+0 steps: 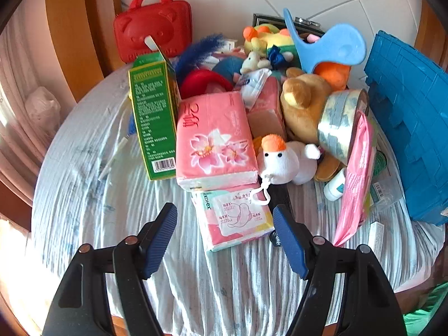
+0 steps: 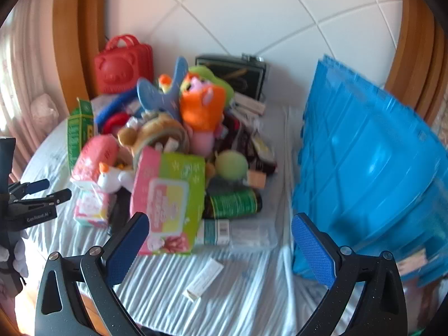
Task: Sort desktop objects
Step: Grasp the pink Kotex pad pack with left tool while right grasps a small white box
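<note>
Left wrist view. The left claw [image 1: 225,224] stands partly open above the cloth-covered tabletop [image 1: 92,173] and grips nothing. Between its blue pads [image 1: 159,240], just ahead of the tips, lies a sanitary-pad pack [image 1: 235,218]. Beyond that pack rests a pink tissue pack [image 1: 214,140], and touching the tissue pack on the claw's right is a white plush duck [image 1: 282,162] with an orange tuft. Left of the tissue pack stands a green carton [image 1: 154,117], upright. Farther right lean a roll of tape [image 1: 341,120] and a brown plush bear [image 1: 302,103]. A red bear-faced case [image 1: 152,28] stands farthest, at the wall.

Right wrist view (blurred). The right claw [image 2: 221,240] is wide open and empty. Between its tips lies a small white box [image 2: 203,280] on the cloth. Ahead, toward the left finger, leans a pink-and-green wipes pack [image 2: 170,198]; beside it lies a dark green-labelled bottle [image 2: 233,204]. To the claw's right stands a blue crate [image 2: 369,168].
</note>
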{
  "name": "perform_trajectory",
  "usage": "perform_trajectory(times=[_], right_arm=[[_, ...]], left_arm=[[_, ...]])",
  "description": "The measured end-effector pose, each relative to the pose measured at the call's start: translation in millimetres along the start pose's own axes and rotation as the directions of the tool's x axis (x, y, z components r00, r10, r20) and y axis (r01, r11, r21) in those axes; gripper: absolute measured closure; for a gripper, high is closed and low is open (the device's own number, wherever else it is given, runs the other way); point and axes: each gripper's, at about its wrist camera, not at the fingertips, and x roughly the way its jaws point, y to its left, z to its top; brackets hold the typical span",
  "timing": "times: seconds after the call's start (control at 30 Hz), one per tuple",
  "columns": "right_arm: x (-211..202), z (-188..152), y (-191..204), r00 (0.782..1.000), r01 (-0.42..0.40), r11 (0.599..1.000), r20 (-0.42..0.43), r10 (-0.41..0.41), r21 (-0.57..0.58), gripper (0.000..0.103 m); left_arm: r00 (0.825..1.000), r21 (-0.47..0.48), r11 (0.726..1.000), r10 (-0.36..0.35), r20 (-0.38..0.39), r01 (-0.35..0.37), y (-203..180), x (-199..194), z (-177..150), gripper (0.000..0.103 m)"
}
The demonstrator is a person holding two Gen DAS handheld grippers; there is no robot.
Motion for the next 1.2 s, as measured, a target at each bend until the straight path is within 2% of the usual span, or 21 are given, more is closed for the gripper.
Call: perform_trajectory(times=[0.13, 0.27, 0.4, 0.53, 0.63, 0.73, 0.8, 1.07, 1.1, 1.2], right_arm=[[27.5, -23.4, 2.5, 0.995, 0.011, 0.999, -0.096, -0.007, 0.043, 0.0], [51.3, -48.8, -0.9, 0.982, 0.035, 0.994, -0.187, -0.015, 0.104, 0.0], [72.6, -69.3, -6.2, 0.966, 0.057, 0.984, -0.259, -0.012, 0.167, 0.0], [95.7, -84.5, -7.4, 0.948, 0.066, 0.976, -0.319, 0.004, 0.208, 0.0], [109.3, -89.9, -7.2, 0.939, 0.076, 0.967, -0.343, 0.012, 0.242, 0.0], [122.1, -96.1, -7.8, 0.926, 0.099, 0.954, -0.376, 0.015, 0.282, 0.0], [128.7, -101.0, -6.8, 0.92, 0.102, 0.949, -0.391, 0.024, 0.298, 0.0], [138.7, -107.7, 0.3, 0.91, 0.12, 0.947, -0.415, 0.015, 0.298, 0.001], [138.1, -107.2, 1.0, 0.911, 0.122, 0.948, -0.412, 0.01, 0.295, 0.004], [136.6, -104.2, 5.1, 0.913, 0.128, 0.955, -0.409, -0.008, 0.267, 0.026]], left_arm=[[0.998, 0.037, 0.999, -0.01, -0.055, 0.012, -1.8, 29.5, -5.2, 0.032], [0.995, 0.035, 0.998, -0.044, -0.09, 0.047, -2.5, 53.7, -5.0, 0.032], [0.991, 0.045, 0.999, -0.024, -0.131, 0.031, -9.8, 78.8, 1.8, 0.032], [0.991, 0.026, 0.999, -0.036, -0.128, 0.04, -12.4, 92.0, 7.4, 0.022], [0.987, 0.069, 0.998, 0.009, -0.163, 0.002, -18.2, 109.3, 3.1, 0.022], [0.987, 0.113, 0.994, 0.024, -0.157, -0.006, -22.2, 107.8, -6.6, 0.022], [0.986, 0.121, 0.993, 0.007, -0.166, 0.013, -20.5, 103.8, -13.7, 0.021], [0.989, 0.14, 0.99, -0.009, -0.151, 0.031, -14.9, 93.2, -33.7, 0.022], [0.989, 0.14, 0.99, -0.009, -0.151, 0.031, -15.3, 92.6, -34.9, 0.022], [0.989, 0.143, 0.989, -0.012, -0.145, 0.033, -16.2, 91.6, -37.9, 0.022]])
